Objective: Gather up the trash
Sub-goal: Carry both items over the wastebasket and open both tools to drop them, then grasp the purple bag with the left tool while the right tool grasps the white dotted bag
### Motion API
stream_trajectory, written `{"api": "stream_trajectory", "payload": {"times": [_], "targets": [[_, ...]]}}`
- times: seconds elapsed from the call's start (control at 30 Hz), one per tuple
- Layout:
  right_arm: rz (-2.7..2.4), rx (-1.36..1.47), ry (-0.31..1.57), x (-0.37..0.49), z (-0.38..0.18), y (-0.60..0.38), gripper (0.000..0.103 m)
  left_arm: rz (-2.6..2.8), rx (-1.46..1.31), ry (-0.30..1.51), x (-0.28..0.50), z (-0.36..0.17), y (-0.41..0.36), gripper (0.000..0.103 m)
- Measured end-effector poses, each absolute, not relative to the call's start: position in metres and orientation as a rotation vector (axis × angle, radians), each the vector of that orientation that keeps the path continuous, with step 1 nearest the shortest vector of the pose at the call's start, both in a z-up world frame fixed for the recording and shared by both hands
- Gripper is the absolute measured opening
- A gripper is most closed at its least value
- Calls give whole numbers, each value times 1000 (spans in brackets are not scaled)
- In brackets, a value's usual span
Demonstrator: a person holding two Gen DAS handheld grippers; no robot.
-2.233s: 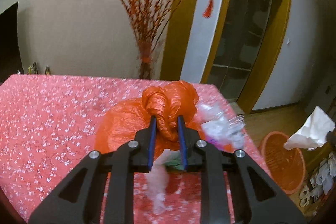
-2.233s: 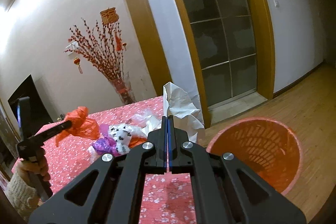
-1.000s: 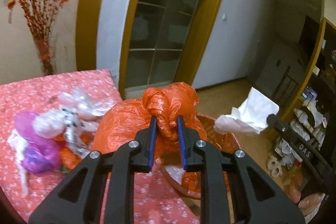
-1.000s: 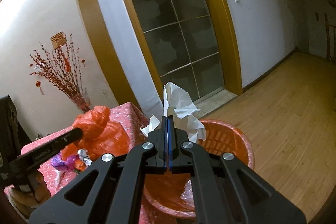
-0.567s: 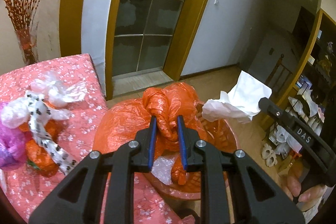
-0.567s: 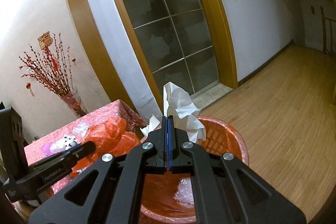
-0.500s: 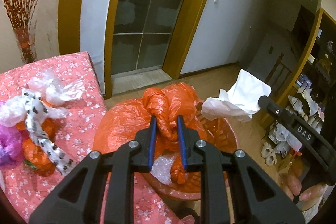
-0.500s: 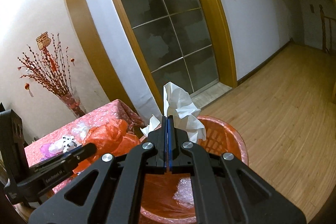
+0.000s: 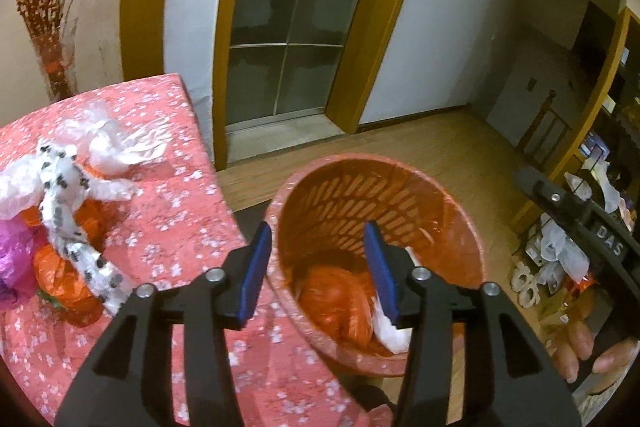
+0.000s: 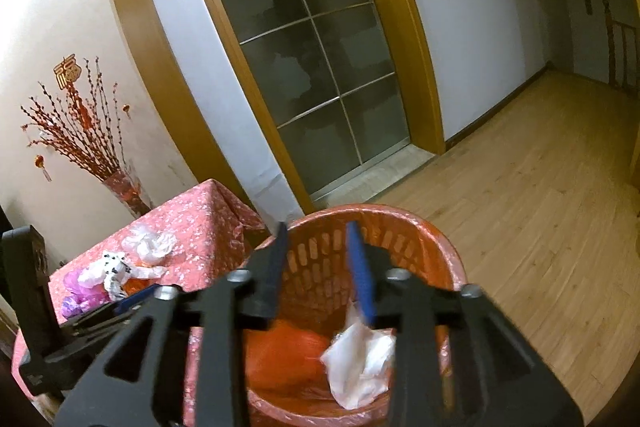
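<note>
Below both tools, the orange bag (image 9: pixel 334 301) and white tissue (image 10: pixel 360 359) lie crumpled in the basket (image 9: pixel 452 211), with no clear long axis. The left tool (image 9: pixel 318 269) and right tool (image 10: pixel 320 267) have just opened, empty. The tissue perhaps still brushes the right pad and could snag on lift-off. More trash (image 9: pixel 68 187) waits on the table (image 9: pixel 176 227), left.

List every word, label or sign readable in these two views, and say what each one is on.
"DAS": white letters on the black body of the right hand-held gripper, seen in the left wrist view.
Red wall ornament above the branches in the right wrist view: one Chinese character, too blurred to read for sure.
Packages on the shelves at the right edge of the left wrist view: print too small to read.
Nothing else is legible.
</note>
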State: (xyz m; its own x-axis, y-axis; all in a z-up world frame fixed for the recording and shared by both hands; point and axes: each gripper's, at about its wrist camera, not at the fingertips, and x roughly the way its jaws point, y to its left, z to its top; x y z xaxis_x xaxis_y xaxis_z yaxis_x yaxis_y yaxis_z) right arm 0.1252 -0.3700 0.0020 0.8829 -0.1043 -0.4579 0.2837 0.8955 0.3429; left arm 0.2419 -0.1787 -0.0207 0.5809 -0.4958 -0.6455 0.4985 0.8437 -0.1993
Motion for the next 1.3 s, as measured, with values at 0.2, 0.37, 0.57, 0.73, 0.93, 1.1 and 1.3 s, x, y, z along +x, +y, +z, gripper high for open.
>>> {"api": "stream_trajectory", "payload": {"times": [0.2,0.37,0.57,0.73,0.93,1.1,1.3], "targets": [[-217,352,441,121,6,-357,57,-539,19,743,235,-20,-161,56],[-185,335,441,122,12,-343,58,-513,40,710,219,-13,-140,59],[-132,307,454,128,16,-315,57,-463,30,660,202,2,-104,62],[-81,292,478,132,11,-293,57,-344,-11,612,192,15,-53,67],[-22,273,515,138,2,-268,57,-181,-60,590,194,18,6,72],[2,270,536,141,-2,-257,57,-136,-57,644,215,6,17,73],[9,263,555,142,-4,-253,57,-94,-50,698,241,-16,9,72]]}}
